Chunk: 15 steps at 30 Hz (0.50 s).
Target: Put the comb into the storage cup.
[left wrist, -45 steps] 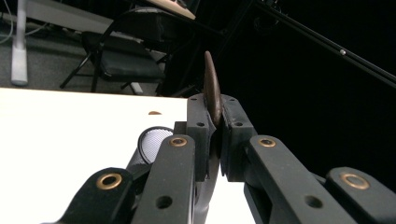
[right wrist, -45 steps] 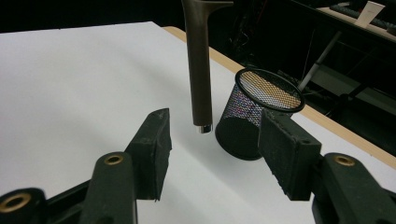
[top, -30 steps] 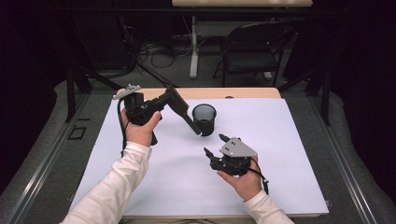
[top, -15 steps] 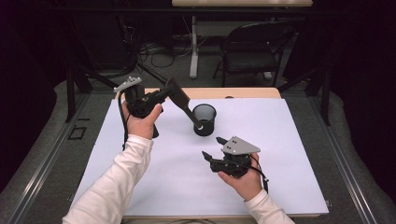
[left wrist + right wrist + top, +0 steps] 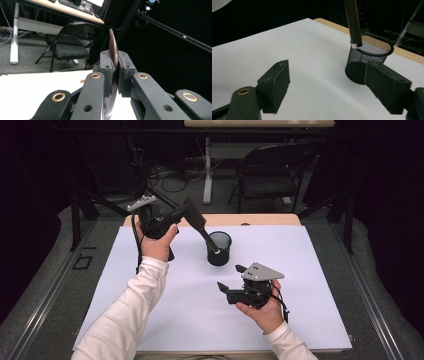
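1. High view: white sheet (image 5: pixel 150 320) covers the table (image 5: pixel 270 219). Smooth, flat paper, so light items on it may slide when nudged.

2. Mesh cup (image 5: pixel 219 248) stands upright near the sheet's far middle, well apart from the right gripper. Judged light, thin wire, stiff enough to hold shape but easy to tip or push; nothing holds it down. If steadying is needed, take it low on the wall rather than at the rim.

3. Left gripper (image 5: pixel 186 212) is held up at the far left, jaws closed tight on the flat upper end of the tool. Left gripper view confirms this: pads (image 5: pixel 125 72) pinch a thin brown blade edge (image 5: pixel 113 47) between them. The grip is on the wide, flat part, which resists twisting; sound hold.

4. Right gripper (image 5: pixel 231 280) rests low over the near sheet, jaws standing wide with nothing between them, having just been opening. Its own view looks between the pads (image 5: pixel 274 82) toward the cup (image 5: pixel 367 62).

5. Tool (image 5: pixel 202 227), a long dark utensil with a round handle, slants down from the left gripper to the cup. Its metal-capped tip (image 5: pixel 356 45) hangs at the rim, just inside or above it; contact cannot be told. Judged rigid, light, smooth-handled, hence slippery on the round shaft. Being long, it may lever the light cup over once released.
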Each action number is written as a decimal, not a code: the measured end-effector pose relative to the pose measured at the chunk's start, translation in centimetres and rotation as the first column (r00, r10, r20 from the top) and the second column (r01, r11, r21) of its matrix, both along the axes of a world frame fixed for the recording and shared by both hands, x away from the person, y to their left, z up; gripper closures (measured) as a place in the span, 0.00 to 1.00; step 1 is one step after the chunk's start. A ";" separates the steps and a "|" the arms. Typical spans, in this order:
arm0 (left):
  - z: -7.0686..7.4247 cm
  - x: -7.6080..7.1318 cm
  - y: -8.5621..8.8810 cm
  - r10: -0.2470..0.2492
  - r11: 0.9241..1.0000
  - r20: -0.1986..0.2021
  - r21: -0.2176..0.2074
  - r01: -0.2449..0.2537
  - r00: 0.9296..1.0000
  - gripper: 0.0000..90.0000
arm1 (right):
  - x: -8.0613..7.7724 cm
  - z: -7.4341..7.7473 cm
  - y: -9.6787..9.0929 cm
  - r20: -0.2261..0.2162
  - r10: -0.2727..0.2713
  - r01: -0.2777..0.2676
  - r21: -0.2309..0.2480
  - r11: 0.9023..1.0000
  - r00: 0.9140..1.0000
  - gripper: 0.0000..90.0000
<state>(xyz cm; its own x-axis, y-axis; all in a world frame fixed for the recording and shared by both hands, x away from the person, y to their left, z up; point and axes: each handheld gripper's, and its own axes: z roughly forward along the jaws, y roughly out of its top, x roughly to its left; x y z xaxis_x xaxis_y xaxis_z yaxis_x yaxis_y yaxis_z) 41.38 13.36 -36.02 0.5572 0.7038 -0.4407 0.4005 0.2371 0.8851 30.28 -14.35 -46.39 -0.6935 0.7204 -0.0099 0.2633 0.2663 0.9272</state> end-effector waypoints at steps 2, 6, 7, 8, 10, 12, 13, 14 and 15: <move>0.0 0.2 0.0 0.000 1.000 0.001 0.002 0.000 1.000 0.94 | 0.1 -0.1 0.1 -0.011 -0.017 0.017 -0.002 1.000 1.000 0.17; 0.1 0.5 -0.2 0.006 1.000 0.004 0.001 -0.006 1.000 0.94 | 0.2 -0.2 0.3 -0.020 -0.037 0.037 -0.016 0.999 0.999 0.16; 0.1 0.7 -0.2 0.008 1.000 0.007 0.000 -0.008 1.000 0.94 | 0.2 -0.2 0.4 -0.025 -0.038 0.038 -0.017 0.999 0.999 0.15; 0.1 0.7 -0.3 0.010 1.000 0.003 -0.004 -0.010 1.000 0.94 | 0.3 -0.3 0.4 -0.034 -0.029 0.028 -0.017 0.999 0.999 0.13; 0.0 0.9 -0.5 0.014 1.000 0.004 -0.006 -0.014 1.000 0.94 | 0.3 -0.3 0.5 -0.048 -0.020 0.019 -0.012 1.000 0.999 0.13; 0.0 1.1 -0.6 0.017 1.000 0.007 0.001 -0.017 1.000 0.94 | 0.3 -0.4 0.6 -0.046 -0.010 0.010 -0.015 1.000 0.999 0.10; 0.0 1.1 -0.7 0.018 1.000 0.006 0.002 -0.018 1.000 0.94 | 0.3 -0.4 0.6 -0.049 -0.003 0.003 -0.015 1.000 0.999 0.09; 0.0 1.2 -0.8 0.021 1.000 0.006 0.003 -0.021 1.000 0.94 | 0.2 -0.4 0.6 -0.051 0.005 -0.006 -0.012 1.000 0.999 0.08; 0.0 1.2 -0.9 0.023 1.000 0.007 0.006 -0.023 1.000 0.94 | 0.2 -0.3 0.6 -0.051 0.018 -0.018 -0.008 1.000 0.999 0.05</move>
<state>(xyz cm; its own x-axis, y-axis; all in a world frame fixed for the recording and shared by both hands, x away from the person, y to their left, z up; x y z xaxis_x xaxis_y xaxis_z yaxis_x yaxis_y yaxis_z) 42.59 12.50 -36.01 0.5441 0.7189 -0.4325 0.3887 0.2409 0.8893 30.49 -13.74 -46.74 -0.7060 0.7079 0.0192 0.3050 0.2795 0.9104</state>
